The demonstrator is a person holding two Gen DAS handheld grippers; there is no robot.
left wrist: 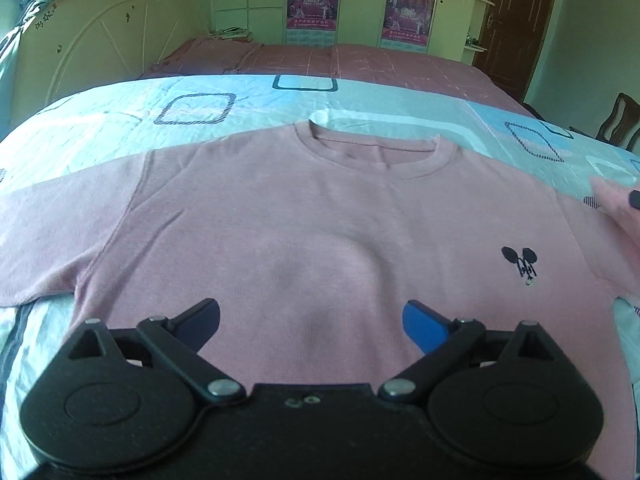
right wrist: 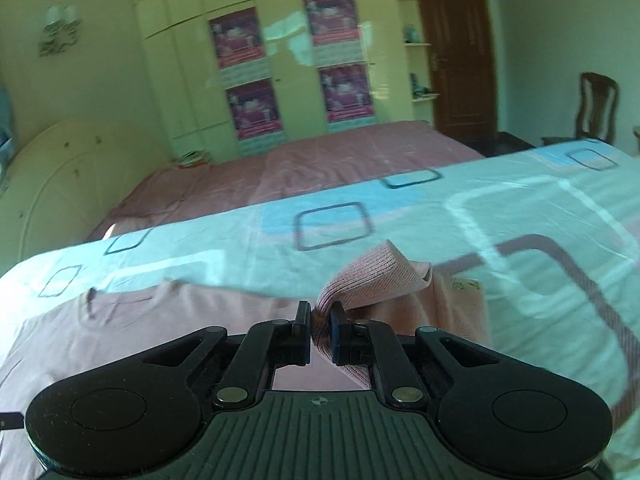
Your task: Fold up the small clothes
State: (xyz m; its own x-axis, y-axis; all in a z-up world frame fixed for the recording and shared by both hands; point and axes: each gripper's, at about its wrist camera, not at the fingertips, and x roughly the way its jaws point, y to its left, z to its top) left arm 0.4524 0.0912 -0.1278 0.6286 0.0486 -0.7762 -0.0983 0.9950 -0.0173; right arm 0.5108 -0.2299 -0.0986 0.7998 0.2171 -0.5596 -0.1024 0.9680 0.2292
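Blue patterned sheet (left wrist: 120, 112) covers the bed, pink bedspread (left wrist: 360, 60) beyond, postered wardrobe (right wrist: 256, 52), brown door (right wrist: 452, 52), wooden chair (right wrist: 596, 104).

A pink long-sleeved top (left wrist: 320, 216) lies face up and spread flat on a bed, collar away, a small dark mouse emblem (left wrist: 525, 261) on its chest. One ribbed cuff (right wrist: 372, 276) is lifted, bunched.

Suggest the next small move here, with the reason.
Probably carry the sleeve cuff inward across the pink sweater. The right gripper is shut on the lifted cuff, while the left gripper hovers open above the flat, unfolded body.
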